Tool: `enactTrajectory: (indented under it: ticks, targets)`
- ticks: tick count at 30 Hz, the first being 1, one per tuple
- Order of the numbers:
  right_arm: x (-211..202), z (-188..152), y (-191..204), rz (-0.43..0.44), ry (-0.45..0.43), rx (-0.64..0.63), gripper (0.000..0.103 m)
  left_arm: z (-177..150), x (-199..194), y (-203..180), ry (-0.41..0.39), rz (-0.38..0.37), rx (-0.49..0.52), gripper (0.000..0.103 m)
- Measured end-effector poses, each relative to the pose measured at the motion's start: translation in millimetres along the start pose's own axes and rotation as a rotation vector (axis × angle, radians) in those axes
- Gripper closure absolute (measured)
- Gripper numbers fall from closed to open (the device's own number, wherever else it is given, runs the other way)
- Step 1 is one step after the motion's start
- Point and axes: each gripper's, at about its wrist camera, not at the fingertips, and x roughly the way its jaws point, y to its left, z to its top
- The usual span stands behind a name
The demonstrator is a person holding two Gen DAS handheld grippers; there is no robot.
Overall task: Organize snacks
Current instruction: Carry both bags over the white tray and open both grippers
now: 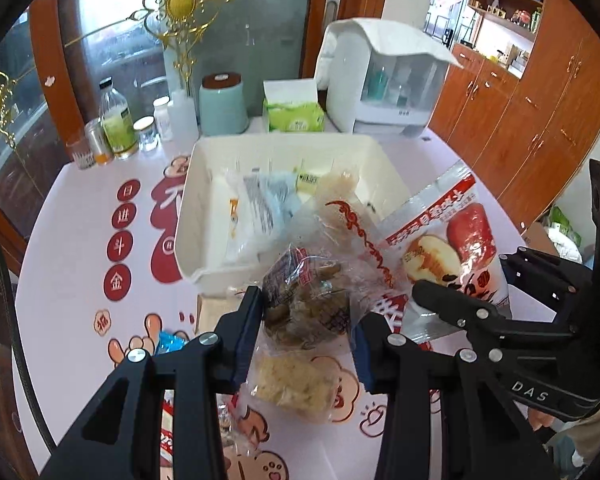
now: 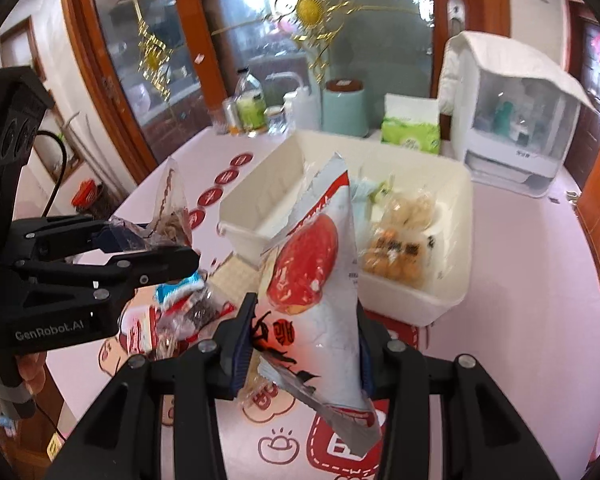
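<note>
My left gripper point(image 1: 306, 344) is closed on a clear bag of dark snacks point(image 1: 308, 300), held above the table point(image 1: 60, 280) just short of the white bin point(image 1: 284, 152)'s near rim. My right gripper point(image 2: 300, 344) is clamped on the red-and-white date packet point(image 2: 320, 272), upright, its top edge level with the bin's near-left corner in the right wrist view. The two held packets sit close side by side; the grippers are near each other, not touching as far as I can tell.

Bin contents: a pale blue-white pouch point(image 1: 256, 208) toward the left wall, bagged round snacks point(image 2: 400, 248) toward the right wall. Some bare floor shows at the far left of the bin.

On the table below me: a yellow crumbly snack bag point(image 1: 292, 388) and a blue wrapper point(image 1: 172, 340). Bottles point(image 1: 116, 128), a teal canister point(image 1: 223, 104) and a tissue box point(image 1: 294, 114) line the far edge, behind the bin.
</note>
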Motion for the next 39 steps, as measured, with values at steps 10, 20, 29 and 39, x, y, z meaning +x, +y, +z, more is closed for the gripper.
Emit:
enactTrajectory:
  ticks: [10,20,29,39]
  targets:
    - [-26.0,41.6,-23.7,-0.060,-0.100,0.039,0.060,44.0,-13.5,-9.9,-0.048,0.025,0.049,0.063]
    - [-44.4,100.5,-35.3,-0.101,-0.211,0.047,0.060,101.7,-15.1,-13.1,-0.125,0.076,0.076,0.063]
    - [-11.4,131.2,-48.5,-0.117,-0.182,0.096,0.060,133.9,27.1,6.1,-0.113,0.079,0.006,0.063]
    - [53.7,130.3,-73.7,-0.162,-0.067,0.149,0.059,132.9,98.8,28.0,-0.012,0.081,-0.047,0.063]
